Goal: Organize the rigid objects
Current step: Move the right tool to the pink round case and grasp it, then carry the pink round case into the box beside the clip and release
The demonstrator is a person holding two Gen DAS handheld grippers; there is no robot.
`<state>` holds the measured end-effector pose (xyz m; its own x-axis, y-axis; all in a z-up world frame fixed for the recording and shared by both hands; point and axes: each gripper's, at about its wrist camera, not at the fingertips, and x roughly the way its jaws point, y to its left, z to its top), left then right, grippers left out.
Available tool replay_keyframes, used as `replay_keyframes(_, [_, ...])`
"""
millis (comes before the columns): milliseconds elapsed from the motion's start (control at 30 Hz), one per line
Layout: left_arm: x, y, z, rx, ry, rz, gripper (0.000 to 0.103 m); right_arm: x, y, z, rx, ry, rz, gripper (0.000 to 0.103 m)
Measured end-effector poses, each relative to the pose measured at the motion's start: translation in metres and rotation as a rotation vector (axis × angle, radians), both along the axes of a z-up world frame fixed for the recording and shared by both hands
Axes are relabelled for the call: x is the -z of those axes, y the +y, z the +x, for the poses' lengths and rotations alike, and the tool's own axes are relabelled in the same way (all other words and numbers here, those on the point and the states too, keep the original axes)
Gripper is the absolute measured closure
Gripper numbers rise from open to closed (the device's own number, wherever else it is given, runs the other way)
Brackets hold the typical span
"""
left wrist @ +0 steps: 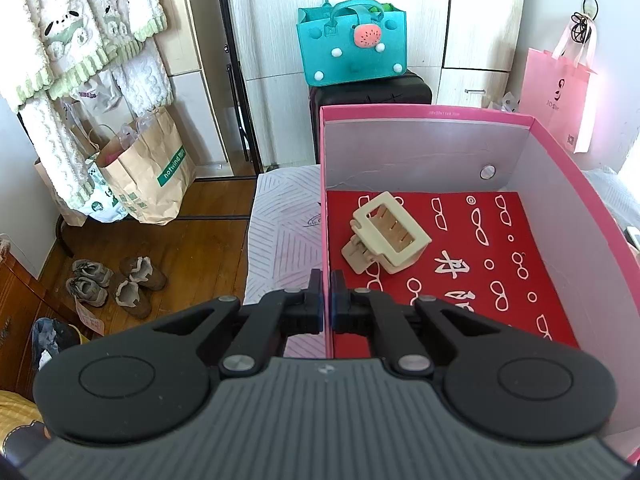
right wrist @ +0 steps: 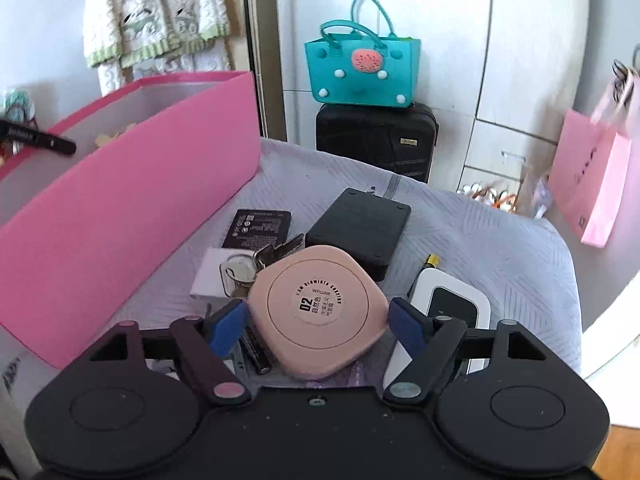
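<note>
The right gripper [right wrist: 319, 318] hangs with its jaws spread wide on either side of a pink compact [right wrist: 320, 308], the blue pads [right wrist: 228, 326] flanking it but apparently not yet pressing; it lies label-up on a grey bedspread [right wrist: 500, 248], seemingly the next item to be lifted. Crowded round it are a bunch of keys [right wrist: 256, 264] on a white card, a flat phone battery [right wrist: 256, 224], a black case [right wrist: 360, 232], a white device with a dark screen [right wrist: 452, 308] and two small cylindrical batteries, one partly tucked under the compact. Just to the left stands the pink box [right wrist: 132, 200], evidently the collecting bin.

The left gripper [left wrist: 327, 296], its jaws closed on the box's thin side wall [left wrist: 325, 200], appears to steady the container while the other works. Inside, on a red lining printed with spectacles, a cream hair claw [left wrist: 386, 236] already rests.

The device's near end is hidden behind the right finger. A dark object at the right view's left edge is cut off and unclear.
</note>
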<state>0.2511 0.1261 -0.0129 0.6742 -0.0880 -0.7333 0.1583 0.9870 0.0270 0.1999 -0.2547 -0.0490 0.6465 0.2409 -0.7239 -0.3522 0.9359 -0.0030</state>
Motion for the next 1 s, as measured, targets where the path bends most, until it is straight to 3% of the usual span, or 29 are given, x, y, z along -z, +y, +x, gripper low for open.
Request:
replay_keyframes(333, [0.001,0.0,0.001,0.012,0.004,0.002,0.098,0.013,-0.009,0.011,0.07,0.047,0.115,0.017])
replay_keyframes(533, [0.002,-0.001,0.002,0.017,0.008,0.011,0.098,0.021,0.0,0.003,0.021,-0.041,0.03,0.017])
replay_keyframes(1000, [0.003,-0.001,0.003,0.007,0.012,-0.004,0.098,0.001,0.0,-0.006,0.067,-0.038,0.017,0.019])
